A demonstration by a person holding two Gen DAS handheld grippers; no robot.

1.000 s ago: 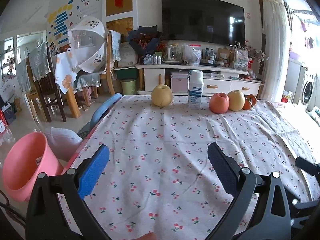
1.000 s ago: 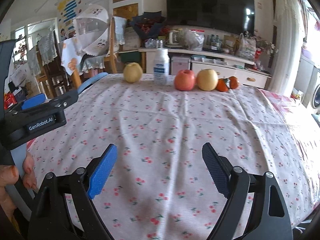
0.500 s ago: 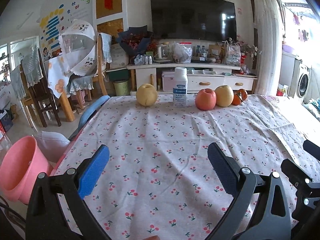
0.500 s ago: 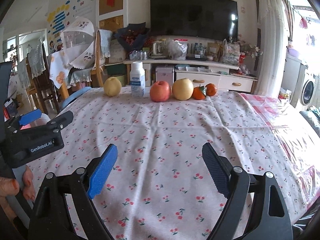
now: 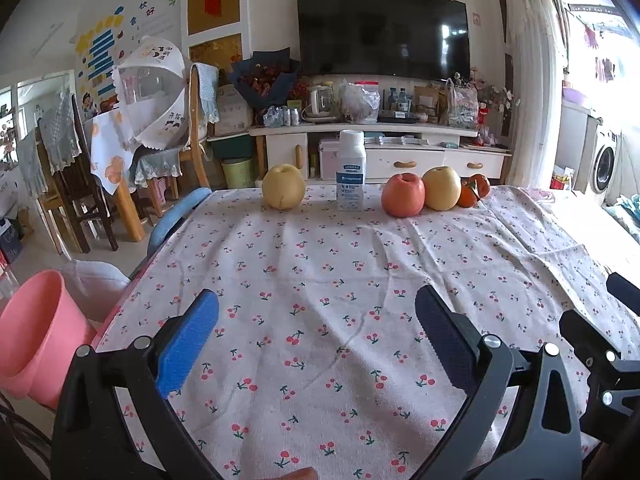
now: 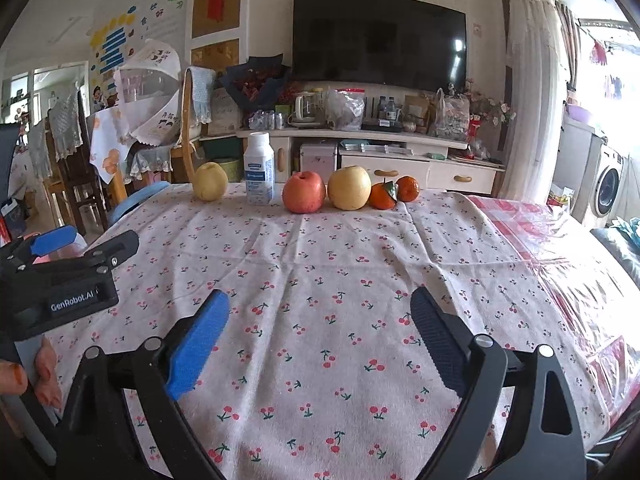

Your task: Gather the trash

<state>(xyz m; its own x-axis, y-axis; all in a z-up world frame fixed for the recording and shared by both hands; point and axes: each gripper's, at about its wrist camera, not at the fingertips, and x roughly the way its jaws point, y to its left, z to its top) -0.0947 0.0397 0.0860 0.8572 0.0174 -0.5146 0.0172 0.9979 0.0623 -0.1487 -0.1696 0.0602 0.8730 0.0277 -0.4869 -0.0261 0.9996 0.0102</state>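
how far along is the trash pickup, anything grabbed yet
Nothing looks collected yet. The left tool and right tool are both open and empty above the tablecloth. The white bottle, the likeliest trash, stands untouched among the fruit at the far edge. The pink bin waits beside the table's left side; its inside isn't visible.

A white plastic bottle (image 5: pixel 351 171) with a blue-printed label and white cap stands upright at the far edge of the cherry-print surface (image 5: pixel 320 280), between a yellow pear (image 5: pixel 283 186) and a red apple (image 5: pixel 402 194).
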